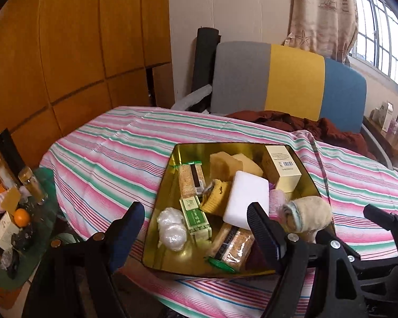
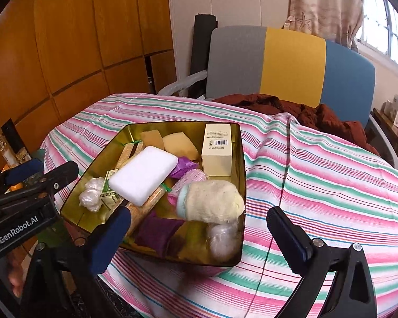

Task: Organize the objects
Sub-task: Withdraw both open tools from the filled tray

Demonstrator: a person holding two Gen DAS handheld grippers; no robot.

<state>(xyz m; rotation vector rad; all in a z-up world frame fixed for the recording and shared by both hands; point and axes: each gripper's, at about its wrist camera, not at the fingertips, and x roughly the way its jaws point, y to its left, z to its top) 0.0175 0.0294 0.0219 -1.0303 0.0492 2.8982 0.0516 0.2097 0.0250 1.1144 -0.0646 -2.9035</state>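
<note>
Looking along the left gripper, its jaws are spread wide and hold nothing, hovering over the near edge of a gold tray crowded with a white block, a boxed carton and a rolled sock; the striped tablecloth lies bare to the left. From the right wrist, the right gripper also gapes empty, one finger at the tray's near rim, with bare cloth to the right.

Striped-cloth table, gold tray, dark red garment on it
</note>
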